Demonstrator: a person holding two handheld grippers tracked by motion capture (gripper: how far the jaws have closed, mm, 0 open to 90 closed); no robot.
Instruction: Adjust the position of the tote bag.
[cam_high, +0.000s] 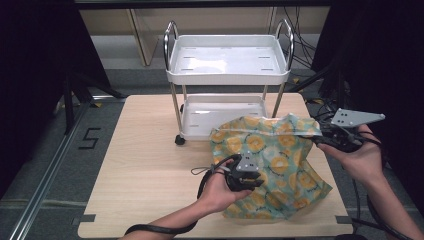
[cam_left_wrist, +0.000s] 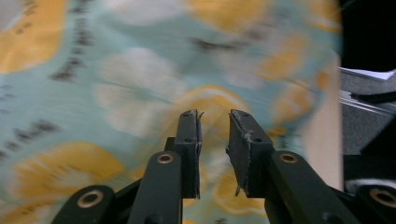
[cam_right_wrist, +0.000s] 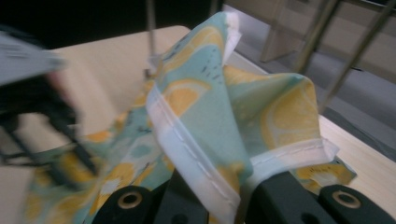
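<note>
In the lower middle of the high view, the left claw (cam_high: 248, 181) hangs just over the near part of the lemon-print cloth (cam_high: 280, 160). In the left gripper view its jaws stand a little apart, with nothing between the pads (cam_left_wrist: 189, 135); the blurred cloth (cam_left_wrist: 116, 84) lies just beyond them. So this claw is not gripping anything at this moment.

The cloth lies crumpled on the right half of the tabletop (cam_high: 145, 165), from the near edge up to the foot of the white cart (cam_high: 227, 62). One part of it is lifted toward the right edge of the frame.

At the right middle of the high view, the right claw (cam_high: 320, 137) holds this lifted part. In the right gripper view its jaws are pressed together on the white stitched hem (cam_right_wrist: 196, 154) at the bottom of the frame, and the cloth (cam_right_wrist: 219, 107) rises from there in a fold.

My judgement is that the step in hand is taking a second hold, so that the cloth can be spread or folded. One edge is secured; the other side is not yet taken. The next move calls for the left claw to go down on an edge or corner, not the flat middle, and to close on one layer only. Then the two hands must pull apart gently, so the hem does not slip out
</note>
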